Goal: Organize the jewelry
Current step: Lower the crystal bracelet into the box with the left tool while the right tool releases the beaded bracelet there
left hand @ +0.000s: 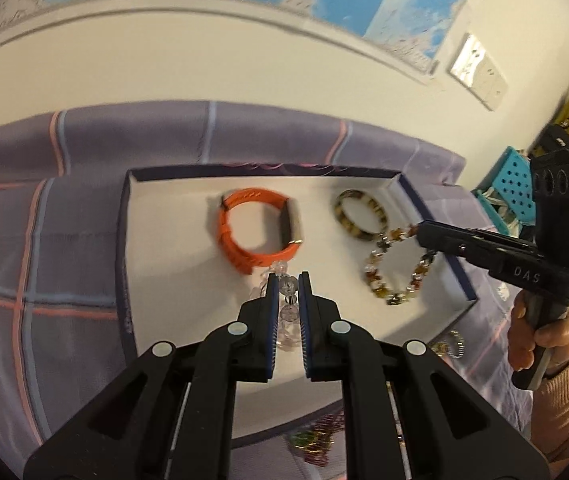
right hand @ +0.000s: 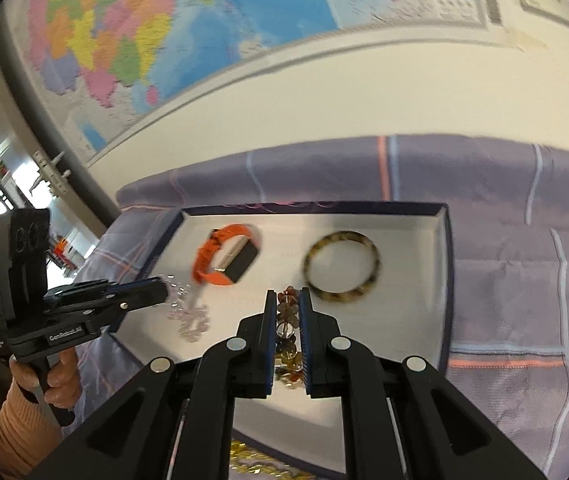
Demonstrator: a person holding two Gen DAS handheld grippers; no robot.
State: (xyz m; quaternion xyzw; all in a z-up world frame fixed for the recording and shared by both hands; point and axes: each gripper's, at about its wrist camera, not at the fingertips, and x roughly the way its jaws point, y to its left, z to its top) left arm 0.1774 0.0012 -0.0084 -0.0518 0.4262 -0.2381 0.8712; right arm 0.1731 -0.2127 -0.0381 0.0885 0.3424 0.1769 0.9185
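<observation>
A white tray [left hand: 122, 240] with a dark blue rim lies on a purple plaid cloth. In it lie an orange watch band [left hand: 244, 232] and a tortoiseshell bangle [left hand: 360, 216]. My left gripper [left hand: 288, 280] is shut on a clear bead bracelet [left hand: 287, 286] over the tray's middle. My right gripper [left hand: 418, 234] comes in from the right, shut on an amber bead bracelet [left hand: 396, 268] that dangles over the tray's right side. The right wrist view shows the right gripper [right hand: 287, 294] pinching the amber beads [right hand: 286, 308], with the bangle [right hand: 342, 268] and the orange band [right hand: 220, 260] beyond. At its left, the left gripper [right hand: 163, 291] holds the clear beads [right hand: 188, 316].
More jewelry lies on the cloth in front of the tray: a beaded piece [left hand: 450, 344], a colourful one [left hand: 316, 440] and yellow beads [right hand: 252, 460]. A person's hand [left hand: 532, 340] holds the right gripper's handle. A wall with a map stands behind, and a teal stool [left hand: 512, 188] far right.
</observation>
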